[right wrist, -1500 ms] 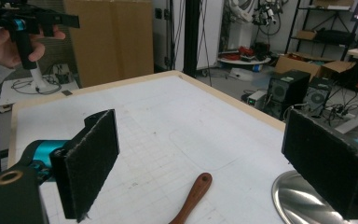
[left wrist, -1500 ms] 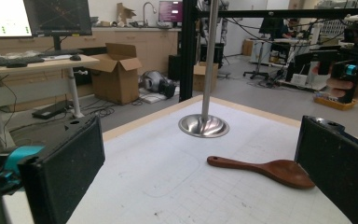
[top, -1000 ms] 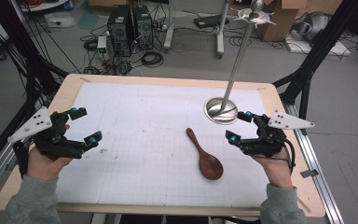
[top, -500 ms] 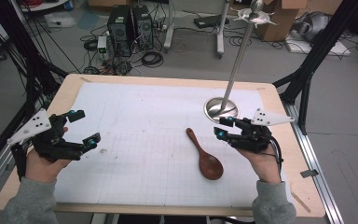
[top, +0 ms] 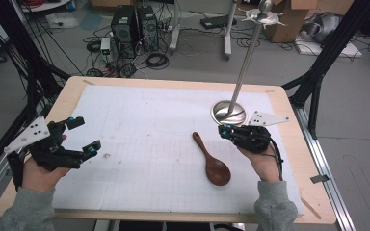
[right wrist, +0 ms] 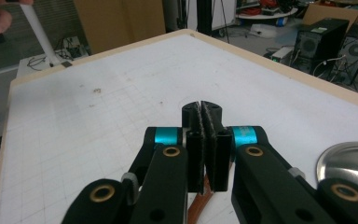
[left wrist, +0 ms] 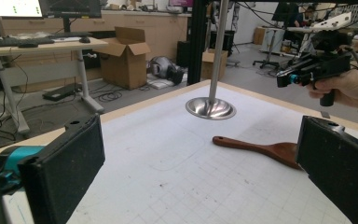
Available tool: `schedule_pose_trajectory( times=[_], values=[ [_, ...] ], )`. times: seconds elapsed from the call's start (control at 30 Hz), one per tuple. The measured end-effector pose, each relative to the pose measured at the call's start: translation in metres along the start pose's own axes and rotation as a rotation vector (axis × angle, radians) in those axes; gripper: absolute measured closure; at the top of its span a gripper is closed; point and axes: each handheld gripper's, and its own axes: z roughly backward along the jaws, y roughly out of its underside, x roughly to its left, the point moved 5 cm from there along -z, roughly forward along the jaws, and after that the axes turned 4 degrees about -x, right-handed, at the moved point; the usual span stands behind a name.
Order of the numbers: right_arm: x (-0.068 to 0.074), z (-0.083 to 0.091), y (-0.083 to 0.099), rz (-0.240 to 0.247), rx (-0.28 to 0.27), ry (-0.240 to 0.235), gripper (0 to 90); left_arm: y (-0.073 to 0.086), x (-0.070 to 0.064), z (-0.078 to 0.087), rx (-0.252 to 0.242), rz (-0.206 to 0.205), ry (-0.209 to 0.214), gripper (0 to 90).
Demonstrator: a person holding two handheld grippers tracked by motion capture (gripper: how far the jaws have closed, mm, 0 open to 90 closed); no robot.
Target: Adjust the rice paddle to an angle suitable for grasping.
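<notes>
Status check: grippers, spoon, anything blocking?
Left gripper open, idle. Right gripper shut, empty, above the spoon handle. Spoon flat on mat. Metal stand close behind.

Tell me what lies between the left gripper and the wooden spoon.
Nothing: in the high view, bare white gridded mat stretches from the left gripper to the wooden spoon; the left gripper view shows likewise.

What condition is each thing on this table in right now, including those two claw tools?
Left gripper: open, jaws wide apart, held above the table, holding nothing.
Right gripper: shut, pads pressed together, nothing between them, just above the spoon's handle.
Wooden spoon: lying flat on the mat, untouched.
Metal stand: upright, round base on the mat.
Gridded mat: spread flat, with a few small stains.
</notes>
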Motion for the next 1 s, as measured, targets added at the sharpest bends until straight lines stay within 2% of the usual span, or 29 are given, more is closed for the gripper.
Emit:
schedule_pose_trajectory(
  times=[0.2, 0.37, 0.47, 0.7, 1.0],
  values=[
    [-0.002, -0.012, 0.006, 0.008, 0.040, 0.000, 89.2, 0.000, -0.001, 0.002, 0.001, -0.002, -0.002, 1.9],
    [-0.004, -0.026, 0.014, 0.006, 0.095, 0.013, 89.2, 0.001, -0.002, 0.005, 0.009, -0.003, -0.009, 1.9],
    [-0.007, -0.031, 0.018, 0.009, 0.105, 0.011, 89.2, 0.002, -0.002, 0.006, 0.012, -0.004, -0.011, 1.9],
    [-0.016, -0.050, 0.035, -0.011, 0.181, 0.024, 89.2, 0.005, -0.003, 0.010, 0.021, -0.003, -0.020, 1.9],
    [-0.026, -0.063, 0.050, -0.045, 0.217, 0.027, 89.2, 0.007, -0.003, 0.015, 0.027, -0.001, -0.030, 1.9]
  ],
)
